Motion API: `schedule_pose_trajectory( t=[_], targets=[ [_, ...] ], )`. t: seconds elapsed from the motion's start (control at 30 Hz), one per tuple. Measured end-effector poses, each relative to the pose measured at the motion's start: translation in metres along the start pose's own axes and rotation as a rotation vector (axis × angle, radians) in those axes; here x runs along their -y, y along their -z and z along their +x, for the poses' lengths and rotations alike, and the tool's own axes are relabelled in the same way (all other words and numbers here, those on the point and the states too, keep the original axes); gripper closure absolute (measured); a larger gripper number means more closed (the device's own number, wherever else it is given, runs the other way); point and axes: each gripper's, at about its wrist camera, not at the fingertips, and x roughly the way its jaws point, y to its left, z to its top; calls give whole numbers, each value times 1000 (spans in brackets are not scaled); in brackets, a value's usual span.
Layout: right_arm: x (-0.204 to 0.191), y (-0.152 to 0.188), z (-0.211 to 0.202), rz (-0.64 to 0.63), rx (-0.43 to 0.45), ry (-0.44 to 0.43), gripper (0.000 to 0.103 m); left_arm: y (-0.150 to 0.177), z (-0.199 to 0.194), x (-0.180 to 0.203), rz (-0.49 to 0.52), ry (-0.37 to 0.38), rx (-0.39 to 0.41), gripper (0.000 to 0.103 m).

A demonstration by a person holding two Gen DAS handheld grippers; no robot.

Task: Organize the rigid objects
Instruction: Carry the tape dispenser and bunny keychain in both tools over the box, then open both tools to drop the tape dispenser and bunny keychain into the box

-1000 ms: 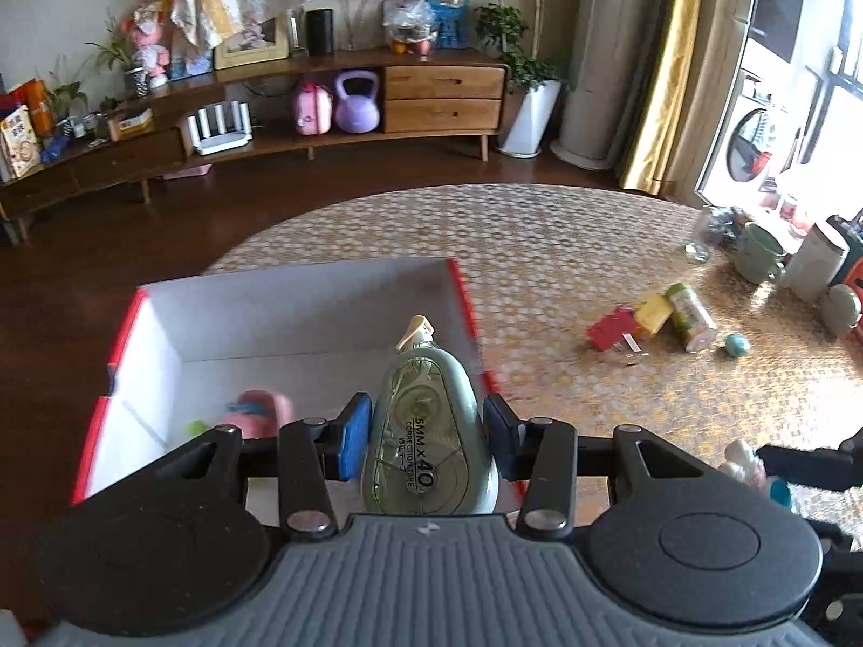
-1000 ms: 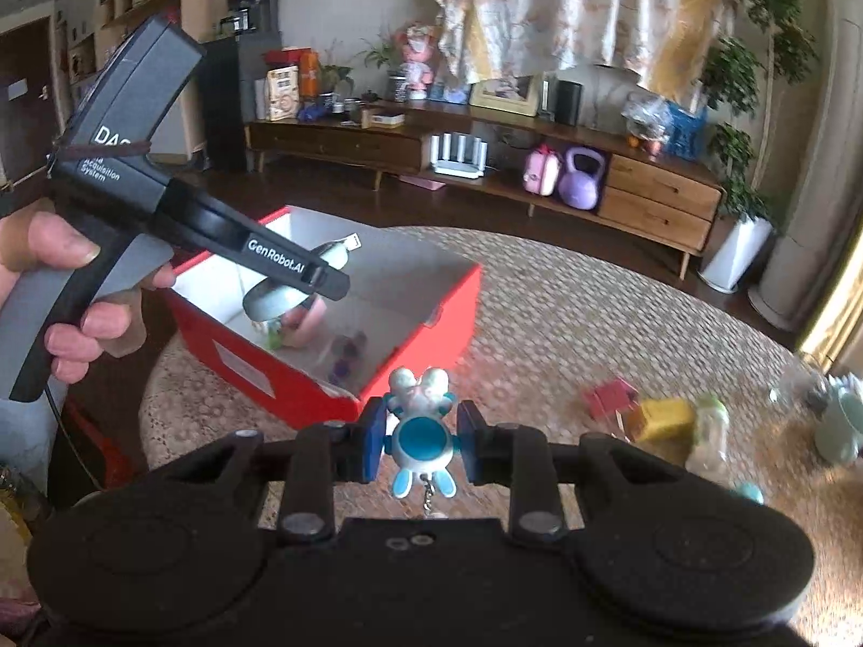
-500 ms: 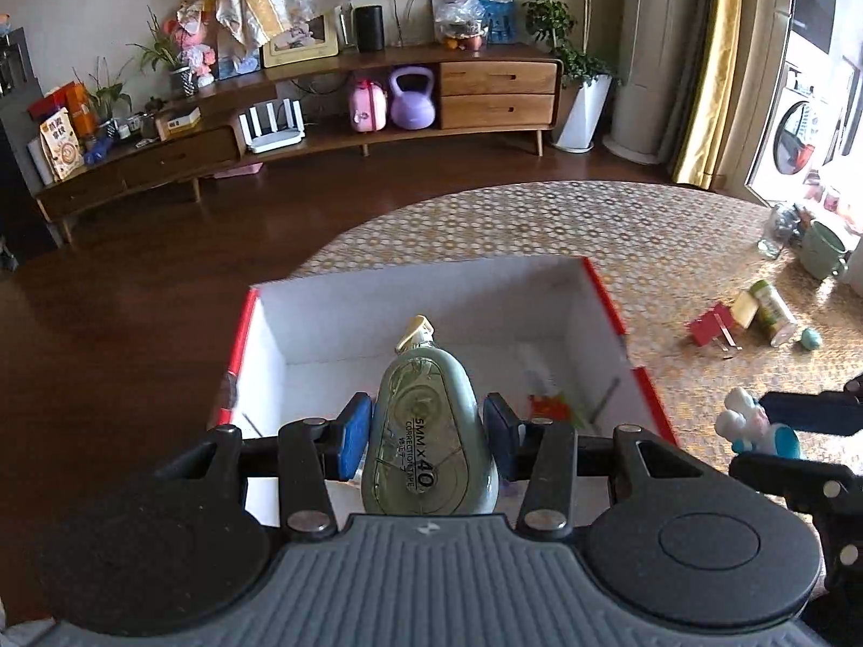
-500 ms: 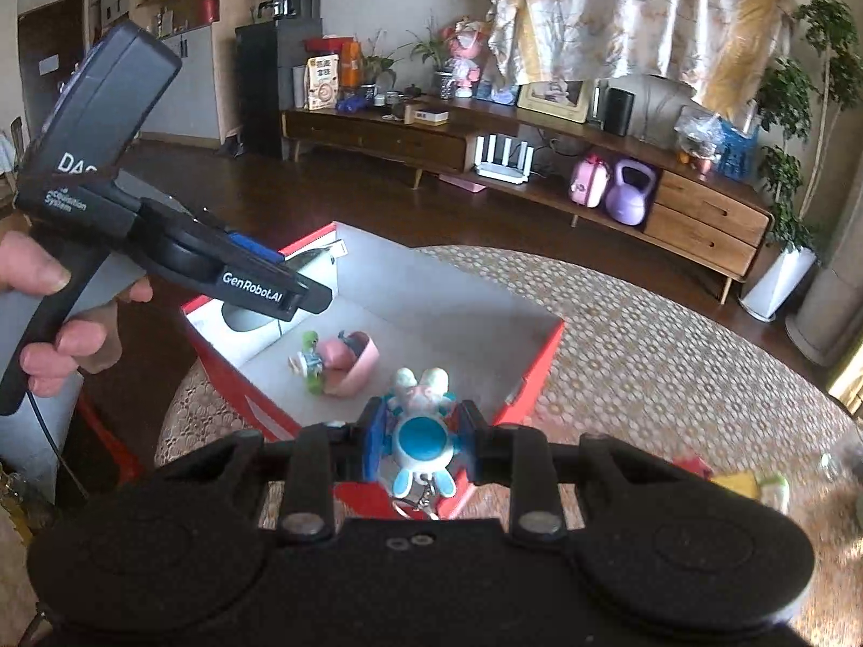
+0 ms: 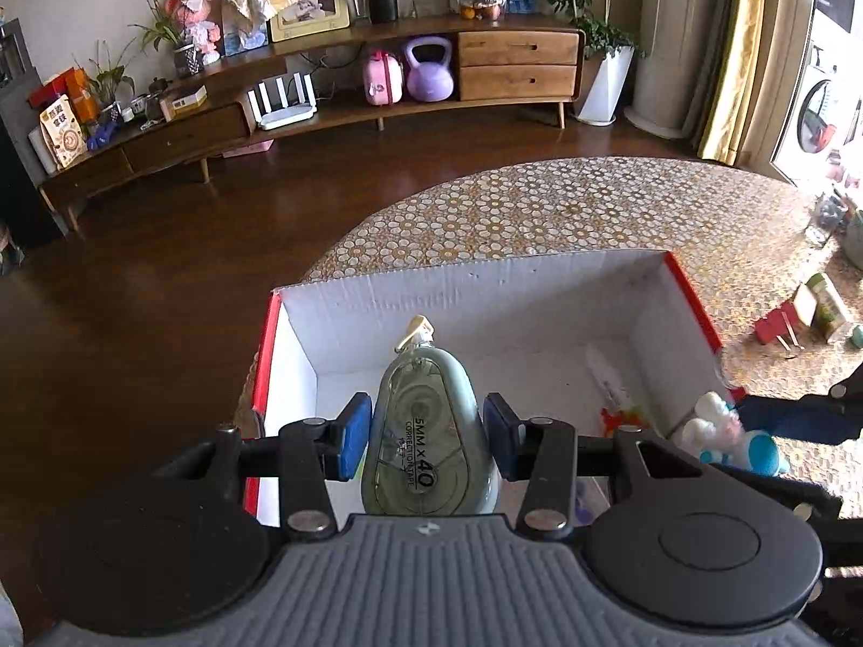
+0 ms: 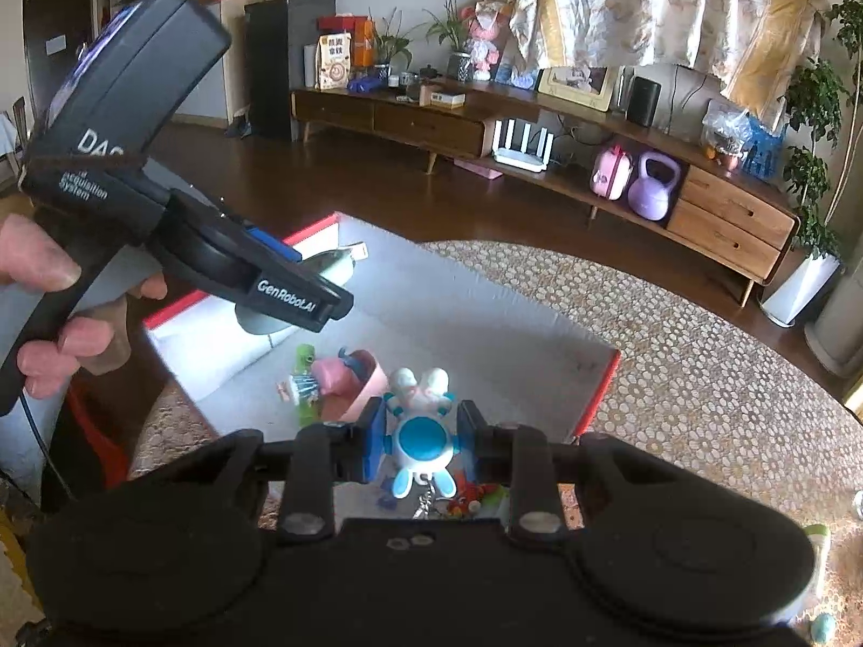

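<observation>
The left gripper (image 5: 426,434) has its jaws clamped on the flanks of a grey-green teardrop-shaped plastic correction-tape dispenser (image 5: 426,431), held over the red, white-lined cardboard box (image 5: 464,296) at frame centre. The right gripper (image 6: 423,439) clamps a small white-and-blue plastic rabbit keychain (image 6: 420,431) — light, rigid, probably slippery. Small toys (image 6: 334,377) already lie inside the box; loose items (image 5: 809,312) remain on the patterned worktop (image 5: 539,205), right of frame.

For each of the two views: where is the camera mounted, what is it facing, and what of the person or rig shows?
Left wrist: on the left gripper, above the red box; shows its fingers clamping the correction tape.
Right wrist: on the right gripper, holding the rabbit keychain; shows the left hand.
Shared: box, tape, keychain, sideboard.
</observation>
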Motion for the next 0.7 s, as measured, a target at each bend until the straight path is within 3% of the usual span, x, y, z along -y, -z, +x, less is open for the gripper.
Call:
schedule_pose_trajectory(
  t=[0.6, 0.7],
  targets=[
    [-17, 20, 56, -33, -141, -21, 76, -19, 69, 41, 144, 15, -84, 58],
    [-18, 20, 62, -27, -151, -24, 77, -21, 82, 47, 165, -9, -114, 58]
  ],
)
